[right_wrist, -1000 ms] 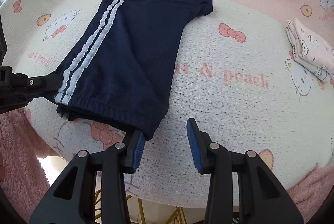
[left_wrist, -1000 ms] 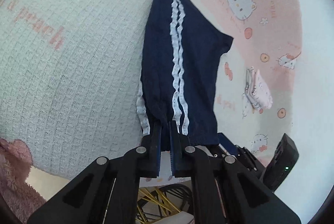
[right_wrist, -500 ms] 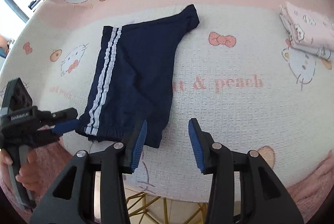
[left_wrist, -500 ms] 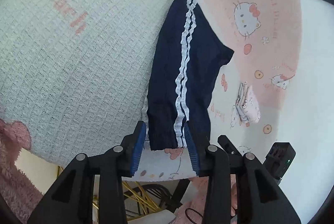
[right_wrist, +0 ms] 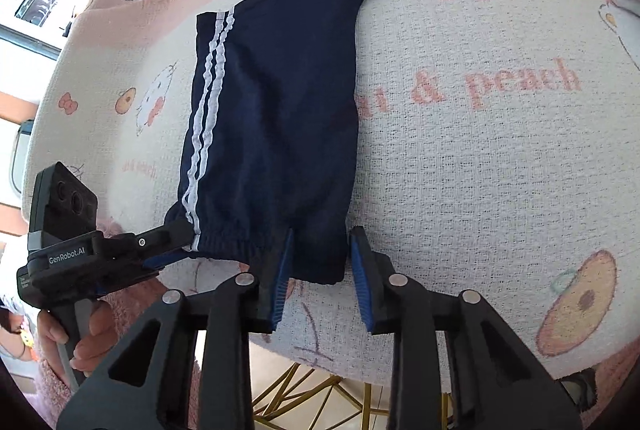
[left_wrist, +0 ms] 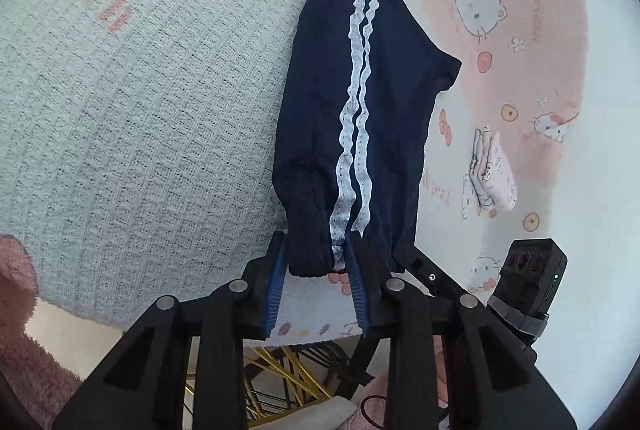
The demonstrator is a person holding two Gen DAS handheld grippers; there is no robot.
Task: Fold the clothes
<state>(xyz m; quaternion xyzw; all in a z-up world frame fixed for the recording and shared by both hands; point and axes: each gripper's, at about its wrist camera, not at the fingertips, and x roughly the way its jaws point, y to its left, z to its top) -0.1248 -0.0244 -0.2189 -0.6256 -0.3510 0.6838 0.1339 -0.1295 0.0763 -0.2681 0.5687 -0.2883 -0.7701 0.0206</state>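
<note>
Both my grippers stand open and hold nothing: the left gripper straddles the striped corner of the shorts at the waistband, the right gripper straddles the plain corner. The shorts lie flat ahead of the fingers on the blanket. Closing too low, I could pinch blanket with the cloth, or catch one layer only, and the fold would skew.

The shorts lie flat on the blanket, waistband at its near edge, folded cloth well apart.
</note>
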